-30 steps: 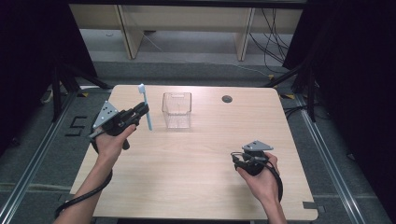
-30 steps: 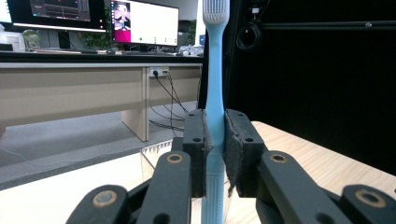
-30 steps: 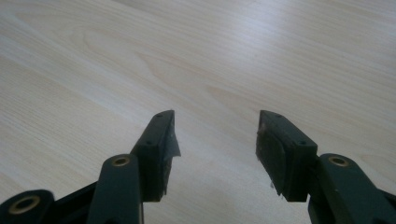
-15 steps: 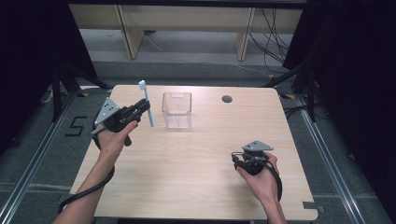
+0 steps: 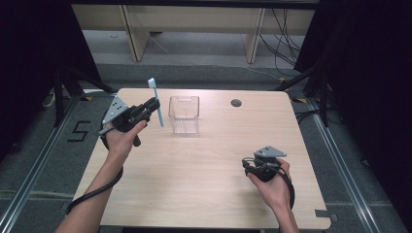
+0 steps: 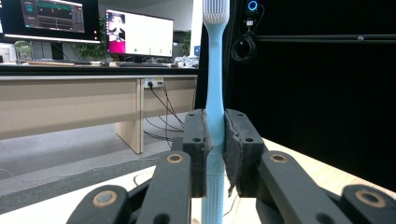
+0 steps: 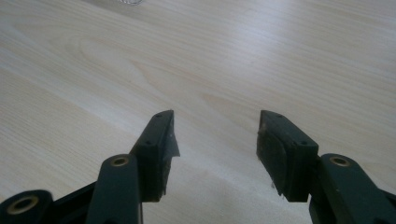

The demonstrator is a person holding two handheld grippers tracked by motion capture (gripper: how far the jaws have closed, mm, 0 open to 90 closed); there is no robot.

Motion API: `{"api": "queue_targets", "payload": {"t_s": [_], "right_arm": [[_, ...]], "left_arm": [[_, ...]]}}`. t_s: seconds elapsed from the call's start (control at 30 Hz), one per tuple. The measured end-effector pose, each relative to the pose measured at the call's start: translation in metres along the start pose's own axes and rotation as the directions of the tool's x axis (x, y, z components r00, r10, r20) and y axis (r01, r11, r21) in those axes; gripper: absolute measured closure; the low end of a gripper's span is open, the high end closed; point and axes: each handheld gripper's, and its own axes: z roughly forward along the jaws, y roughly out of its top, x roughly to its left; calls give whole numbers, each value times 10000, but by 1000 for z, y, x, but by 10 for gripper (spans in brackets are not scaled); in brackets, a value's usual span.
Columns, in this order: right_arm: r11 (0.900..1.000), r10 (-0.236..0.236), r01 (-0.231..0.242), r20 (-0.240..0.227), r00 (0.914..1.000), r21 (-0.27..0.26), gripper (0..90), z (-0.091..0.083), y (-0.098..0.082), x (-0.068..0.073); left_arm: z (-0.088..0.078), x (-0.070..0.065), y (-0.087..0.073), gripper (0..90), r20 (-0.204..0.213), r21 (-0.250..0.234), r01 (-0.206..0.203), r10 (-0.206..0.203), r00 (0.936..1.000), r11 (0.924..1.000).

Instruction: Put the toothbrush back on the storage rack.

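Observation:
A light blue toothbrush [image 5: 156, 102] stands upright with its bristle head up, clamped by the handle in my left gripper [image 5: 152, 107] above the table's far left. In the left gripper view both black pads press on the toothbrush [image 6: 215, 93] handle, and my left gripper [image 6: 215, 154] is shut on it. A clear plastic box [image 5: 184, 114] sits just right of the toothbrush, apart from it. My right gripper [image 5: 248, 166] rests low over the table's near right, and in the right gripper view my right gripper [image 7: 217, 149] is open with bare wood between its jaws.
The wooden table [image 5: 204, 194] has a round cable hole [image 5: 236, 103] near its far edge. Desk legs and cables stand on the floor beyond it. Dark curtains hang to the left and right.
My left gripper has shifted slightly right and toward the clear box with the toothbrush. The right hand has kept still.

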Motion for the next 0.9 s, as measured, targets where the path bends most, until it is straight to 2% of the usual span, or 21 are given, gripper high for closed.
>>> {"api": "queue_targets", "payload": {"t_s": [0.03,0.07,0.23,0.3,0.37,0.4,0.43,0.5,0.57,0.6,0.67,0.8,0.87,0.9], "right_arm": [[9993,-361,359,-146,9992,-128,472,1,0,-3],[9999,-118,118,-39,9999,-88,473,1,-1,-2],[9999,150,-149,31,9999,-36,472,0,0,-1],[9999,154,-154,89,9998,32,472,-1,0,0],[9998,-172,173,139,9998,-85,473,0,-1,-2],[10000,76,-77,91,9999,36,472,-1,0,1],[10000,76,-77,91,9999,36,472,-1,0,1],[9999,-147,148,124,9998,-52,472,-1,0,0],[10000,29,-29,58,10000,-22,471,-1,0,2],[9996,-240,243,191,9995,-153,471,0,0,1],[9997,-247,247,38,9997,-60,471,0,0,1],[9995,-311,312,85,9995,-86,470,-1,0,0],[10000,18,-18,47,10000,22,470,-1,0,2],[10000,30,-30,52,10000,29,470,-1,0,3]], "left_arm": [[1,1,1,786,-15,-21,45,-45,10000,10000],[2,2,1,786,-27,-13,38,-38,10000,10000],[6,5,1,786,-44,-66,143,-143,9999,9999],[8,6,2,786,-7,-87,209,-209,9998,9997],[11,7,3,786,-16,-134,220,-220,9998,9997],[13,7,4,786,9,-139,233,-233,9997,9996],[14,7,4,786,15,-172,221,-220,9998,9996],[17,8,6,786,28,-242,233,-232,9997,9994],[21,8,7,786,6,-256,251,-250,9997,9994],[22,9,7,786,-11,-231,248,-248,9997,9994],[24,10,7,786,-35,-255,263,-264,9996,9993],[26,12,7,786,-106,-273,236,-239,9997,9993],[28,13,8,786,-134,-261,124,-127,9998,9996],[28,13,8,786,-134,-261,124,-127,9998,9996]]}}
